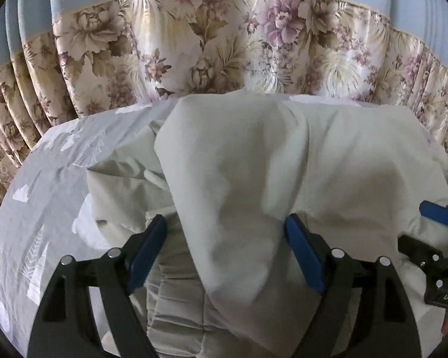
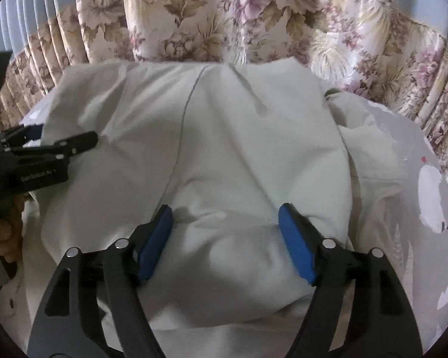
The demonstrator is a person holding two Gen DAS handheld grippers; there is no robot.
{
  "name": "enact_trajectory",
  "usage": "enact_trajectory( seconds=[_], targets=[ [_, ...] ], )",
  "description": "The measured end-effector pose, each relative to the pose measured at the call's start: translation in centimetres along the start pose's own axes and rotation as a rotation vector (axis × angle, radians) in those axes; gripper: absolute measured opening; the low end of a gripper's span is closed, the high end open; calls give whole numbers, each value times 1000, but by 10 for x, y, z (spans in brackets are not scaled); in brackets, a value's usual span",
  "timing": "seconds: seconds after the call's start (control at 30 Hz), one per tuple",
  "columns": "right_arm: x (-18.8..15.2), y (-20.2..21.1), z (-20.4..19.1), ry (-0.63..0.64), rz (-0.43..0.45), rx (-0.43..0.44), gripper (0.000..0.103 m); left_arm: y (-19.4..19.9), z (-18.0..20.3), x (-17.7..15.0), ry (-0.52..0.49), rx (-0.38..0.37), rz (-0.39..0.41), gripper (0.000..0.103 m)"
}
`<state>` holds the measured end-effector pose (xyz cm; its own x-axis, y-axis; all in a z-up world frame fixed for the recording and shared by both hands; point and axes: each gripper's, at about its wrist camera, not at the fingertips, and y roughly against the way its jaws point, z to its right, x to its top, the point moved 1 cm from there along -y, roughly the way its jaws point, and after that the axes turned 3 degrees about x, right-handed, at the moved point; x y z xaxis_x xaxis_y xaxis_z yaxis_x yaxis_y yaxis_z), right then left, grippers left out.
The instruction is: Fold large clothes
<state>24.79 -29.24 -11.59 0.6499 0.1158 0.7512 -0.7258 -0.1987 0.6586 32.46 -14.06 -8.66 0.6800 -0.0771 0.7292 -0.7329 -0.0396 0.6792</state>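
On the bed [image 1: 30,197], covered by a grey sheet with white prints, lies a pale cream garment [image 1: 254,164], bunched in loose folds. Both grippers hover side by side over it. The left gripper [image 1: 225,250] has its blue-padded fingers [image 1: 146,250] spread wide, with a raised fold of the cloth between them, not pinched. The right gripper [image 2: 224,244] is spread the same way over a soft mound of the garment. Behind the bed hangs a flowered curtain [image 1: 194,44]. A hand [image 2: 4,235] shows at the left edge of the right wrist view.
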Motion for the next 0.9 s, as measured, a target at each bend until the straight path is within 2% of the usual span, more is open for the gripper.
enact_trajectory(
  seconds=[0.03,0.13,0.23,0.3,0.33,0.37,0.43,0.5,0.53,0.63,0.73,0.77,0.8,0.83,0.9],
  targets=[
    [-2,12,2,-3,17,11,90,1,1,0,-4,3,2,83],
    [-23,73,16,-43,76,50,97,11,-3,1,9,3,2,82],
    [-64,138,42,-77,111,71,98,48,-16,-7,10,20,-8,83],
    [-99,178,62,-97,120,50,98,89,-35,-28,20,33,24,93],
    [-99,178,62,-97,120,50,97,108,-46,-40,23,27,46,93],
    [-121,197,72,-113,102,39,95,133,-60,-58,25,41,91,93],
    [-156,223,85,-135,83,-11,84,176,-85,-98,2,73,133,93],
    [-197,241,85,-111,37,-112,77,204,-103,-136,1,109,151,93],
    [-209,245,82,-104,20,-133,76,214,-109,-150,0,133,153,93],
    [-252,237,77,-104,-63,-140,66,235,-121,-200,25,166,115,93],
    [-268,224,78,-149,-85,-122,56,244,-117,-234,68,133,65,93],
    [-269,222,78,-159,-84,-119,50,244,-114,-239,65,137,66,93],
    [-268,219,76,-169,-81,-103,29,242,-110,-244,57,140,61,93],
    [-266,217,71,-166,-83,-89,17,240,-108,-248,46,136,52,93],
    [-257,223,59,-109,-48,-97,9,235,-102,-256,25,139,33,93]
  ],
)
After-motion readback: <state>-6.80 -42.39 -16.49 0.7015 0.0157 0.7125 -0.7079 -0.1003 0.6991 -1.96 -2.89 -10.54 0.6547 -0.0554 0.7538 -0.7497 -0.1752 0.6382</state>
